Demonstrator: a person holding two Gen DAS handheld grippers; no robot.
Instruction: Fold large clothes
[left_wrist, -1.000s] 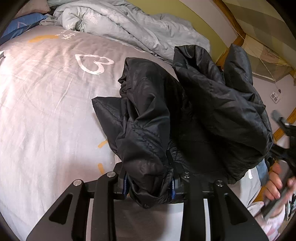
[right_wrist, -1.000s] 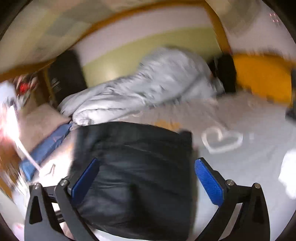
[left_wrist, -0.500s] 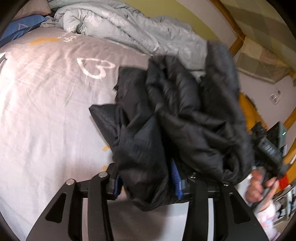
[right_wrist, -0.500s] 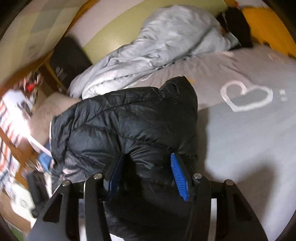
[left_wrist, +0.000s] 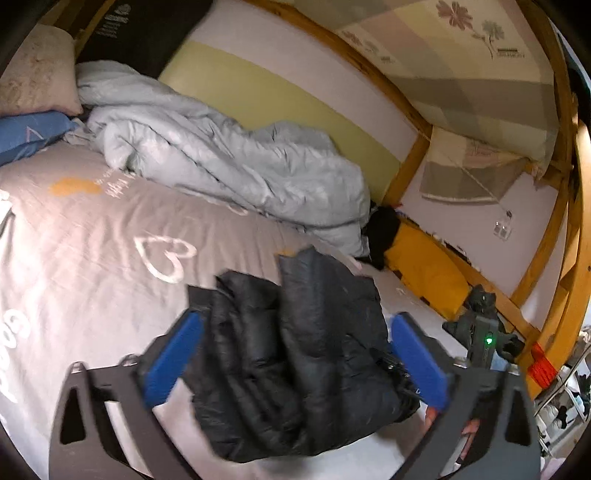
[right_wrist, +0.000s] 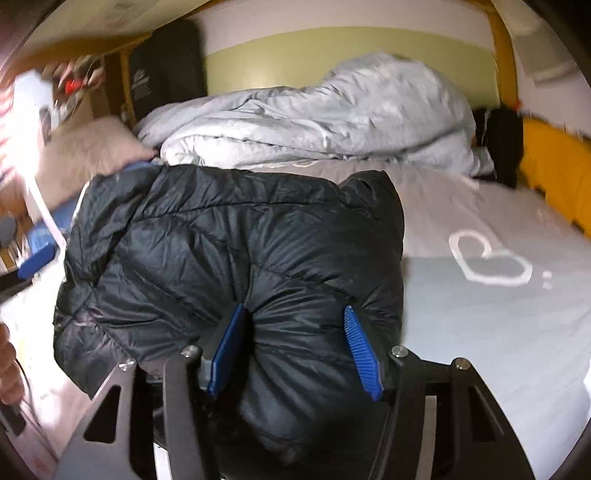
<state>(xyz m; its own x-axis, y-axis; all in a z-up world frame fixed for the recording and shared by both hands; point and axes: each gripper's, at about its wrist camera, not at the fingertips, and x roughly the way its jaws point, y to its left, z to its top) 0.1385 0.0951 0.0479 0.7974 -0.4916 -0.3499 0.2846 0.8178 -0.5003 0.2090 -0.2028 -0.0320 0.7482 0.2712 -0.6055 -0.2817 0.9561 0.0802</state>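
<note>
Far left: a beige pillow (left_wrist: 35, 72) and a blue one (left_wrist: 29, 133) at the head of the bed (left_wrist: 74, 258). Along the far side, a rumpled grey duvet (left_wrist: 221, 162); on the grey sheet, a white heart print (left_wrist: 164, 254).

Near centre: black puffer jacket (left_wrist: 295, 354), bundled into a thick wad and lying on the bed near its front edge. Left claw (left_wrist: 295, 360) spread wide and opening, blue pads (left_wrist: 173, 354) on either side of the bundle and clear of it. No grip there.

Right of that: right claw (right_wrist: 297, 350) clamped on a puffed fold of the jacket, pads (right_wrist: 360, 354) dug in and fabric bulging between them; jaws about half apart, easing open slightly. Far right: a yellow cushion (left_wrist: 424, 269) against the wooden bed frame (left_wrist: 532, 266).

Step in hand, by judgement: handover of the bundle from left to right, between folds, with the jacket still lumpy rather than flat.

Next move likely calls for: setting the wad down flat on the clear sheet, left claw finding a free edge or sleeve, then drawing it across for a neater fold. Slippery, springy filling, so a firm pinch on a thin layer rather than on the whole thickness.
</note>
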